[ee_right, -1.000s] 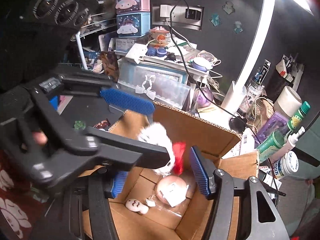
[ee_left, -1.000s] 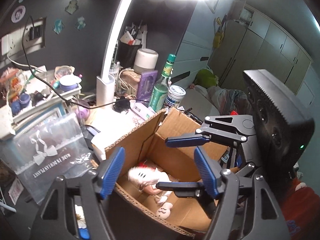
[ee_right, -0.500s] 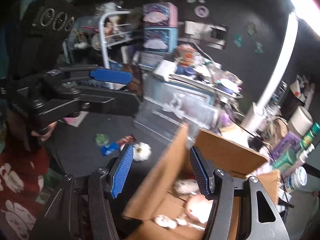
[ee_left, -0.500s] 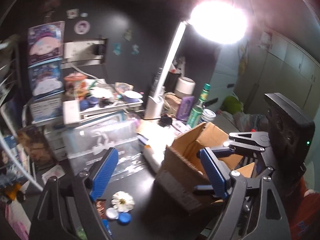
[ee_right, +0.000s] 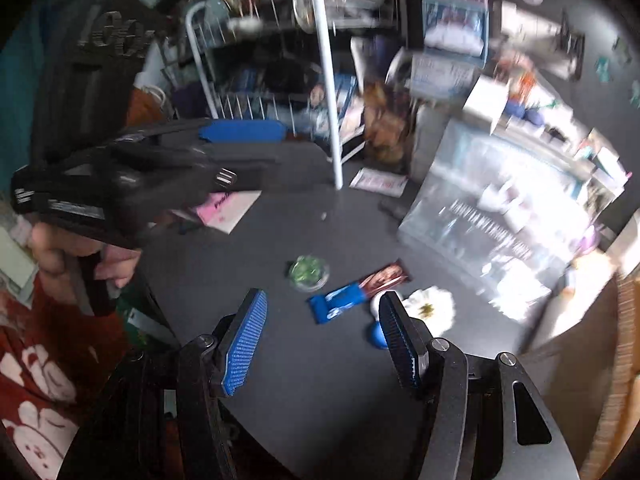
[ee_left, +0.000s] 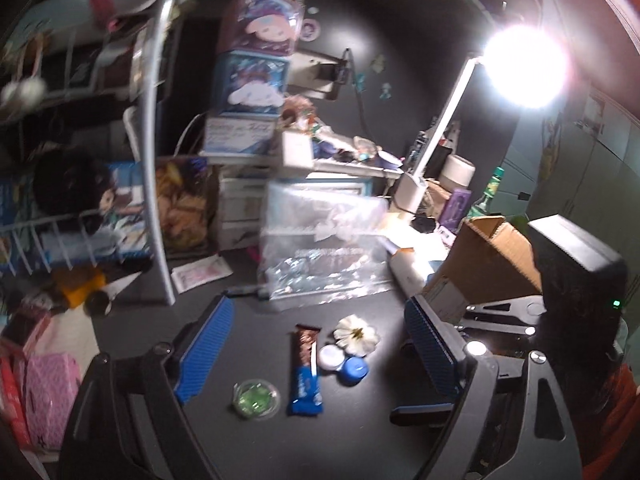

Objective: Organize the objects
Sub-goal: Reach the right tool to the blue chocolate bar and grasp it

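Small items lie together on the dark table: a blue-and-brown snack bar [ee_left: 306, 368] [ee_right: 358, 292], a white flower [ee_left: 357, 335] [ee_right: 430, 306], a blue-and-white lens case [ee_left: 344, 362] [ee_right: 376, 334] and a round green-filled container [ee_left: 256, 398] [ee_right: 309, 273]. My left gripper [ee_left: 318, 350] hovers over them, its jaws opening with nothing between them. My right gripper [ee_right: 322, 344] stands open and empty just in front of the snack bar. The cardboard box [ee_left: 492, 264] sits to the right, its inside hidden.
A clear plastic bag [ee_left: 320, 252] [ee_right: 492, 216] lies behind the items. A white wire rack [ee_left: 156, 160] [ee_right: 328, 80] stands at the left with boxes and clutter around it. A desk lamp [ee_left: 440, 128] glares at the back right. A hand [ee_right: 80, 252] holds the left gripper [ee_right: 248, 152].
Both grippers have swung left, away from the cardboard box and the toys inside it, to the small items on the dark table. The left jaws have widened.
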`<state>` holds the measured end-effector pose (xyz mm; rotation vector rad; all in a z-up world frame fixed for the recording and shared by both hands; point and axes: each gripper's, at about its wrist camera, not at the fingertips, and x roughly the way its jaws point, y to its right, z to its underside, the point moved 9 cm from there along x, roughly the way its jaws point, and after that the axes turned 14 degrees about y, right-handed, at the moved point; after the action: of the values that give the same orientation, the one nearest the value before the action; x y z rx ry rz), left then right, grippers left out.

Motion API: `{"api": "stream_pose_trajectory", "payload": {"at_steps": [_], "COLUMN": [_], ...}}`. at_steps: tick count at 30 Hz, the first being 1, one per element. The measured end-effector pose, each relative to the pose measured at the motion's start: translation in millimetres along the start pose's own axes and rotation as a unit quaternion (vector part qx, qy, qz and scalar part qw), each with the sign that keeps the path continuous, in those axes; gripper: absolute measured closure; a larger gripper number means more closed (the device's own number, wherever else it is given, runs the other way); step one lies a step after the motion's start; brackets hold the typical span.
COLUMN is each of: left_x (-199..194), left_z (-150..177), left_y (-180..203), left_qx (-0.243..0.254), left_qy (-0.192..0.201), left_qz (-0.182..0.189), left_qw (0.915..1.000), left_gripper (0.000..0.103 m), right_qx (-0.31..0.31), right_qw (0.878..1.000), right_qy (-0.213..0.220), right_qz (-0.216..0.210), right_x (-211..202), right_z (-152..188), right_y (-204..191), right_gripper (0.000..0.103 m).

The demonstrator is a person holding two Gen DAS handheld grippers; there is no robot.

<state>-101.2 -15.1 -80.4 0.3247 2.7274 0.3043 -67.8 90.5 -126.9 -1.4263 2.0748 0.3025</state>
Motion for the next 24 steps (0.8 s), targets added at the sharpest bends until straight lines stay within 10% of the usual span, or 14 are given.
{"api": "stream_pose_trajectory", "payload": {"at_steps": [11,24], "left_x": [-25,-29], "left_z": [36,34], "left_y": [-48,-44], "left_qx": [-0.058,-0.047], "left_qy": [0.017,0.023], "left_qz": [-0.028,-0.011], "left_qw": [0.9978,0.9986], "left_gripper": [0.017,0.017], "right_qx": [0.103,0.088], "right_qw": [0.994,0.986], "right_qy": [-0.017,0.011], "right_qz": [0.037,0.138], "right_x": [94,109], "right_z": [41,50], "right_y": [13,37], "right_gripper": [0.05,0.082]}}
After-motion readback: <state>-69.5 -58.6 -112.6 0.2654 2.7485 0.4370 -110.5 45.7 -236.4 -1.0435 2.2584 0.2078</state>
